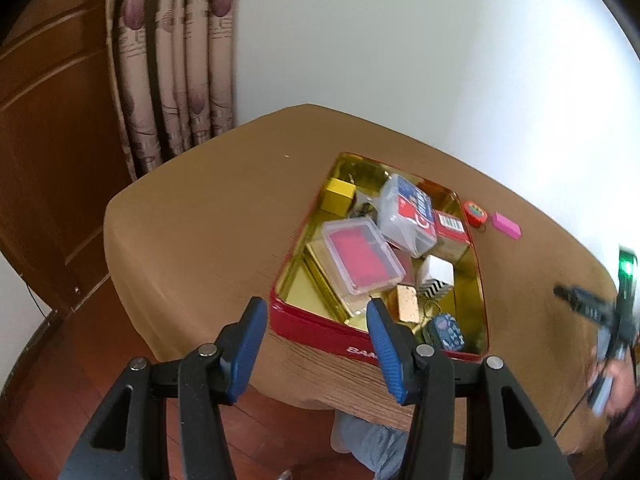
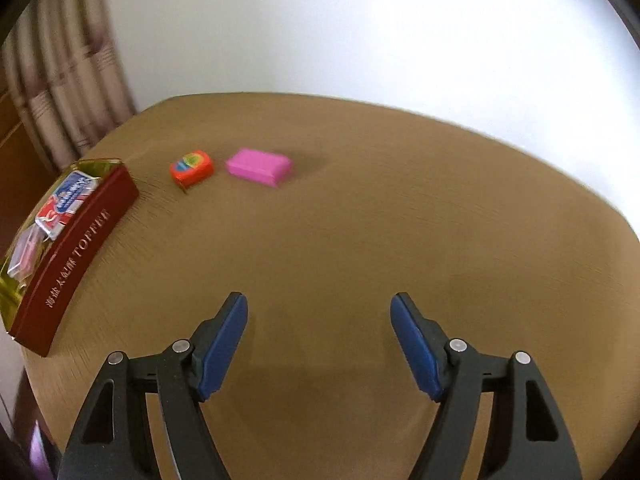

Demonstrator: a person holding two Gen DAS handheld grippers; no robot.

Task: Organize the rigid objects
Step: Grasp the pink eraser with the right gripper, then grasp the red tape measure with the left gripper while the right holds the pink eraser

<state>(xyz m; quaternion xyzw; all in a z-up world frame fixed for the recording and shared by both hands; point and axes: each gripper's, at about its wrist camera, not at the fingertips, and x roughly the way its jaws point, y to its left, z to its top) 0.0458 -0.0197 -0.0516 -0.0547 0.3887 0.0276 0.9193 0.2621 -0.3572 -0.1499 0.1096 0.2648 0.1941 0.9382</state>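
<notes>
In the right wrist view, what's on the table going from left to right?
red tin with card cases inside → orange tape measure → pink block, the last two loose on the brown table.

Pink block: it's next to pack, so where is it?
On the bare table, the pink block lies right of the orange tape measure, outside the red tin.

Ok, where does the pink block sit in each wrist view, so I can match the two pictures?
Left wrist view: the pink block lies on the table at right of centre, outside the red tin, just right of the small orange tape measure.
Right wrist view: it lies upper left of centre, again just right of the tape measure.
Shared landmark: the tin, at the left edge in the right wrist view.
</notes>
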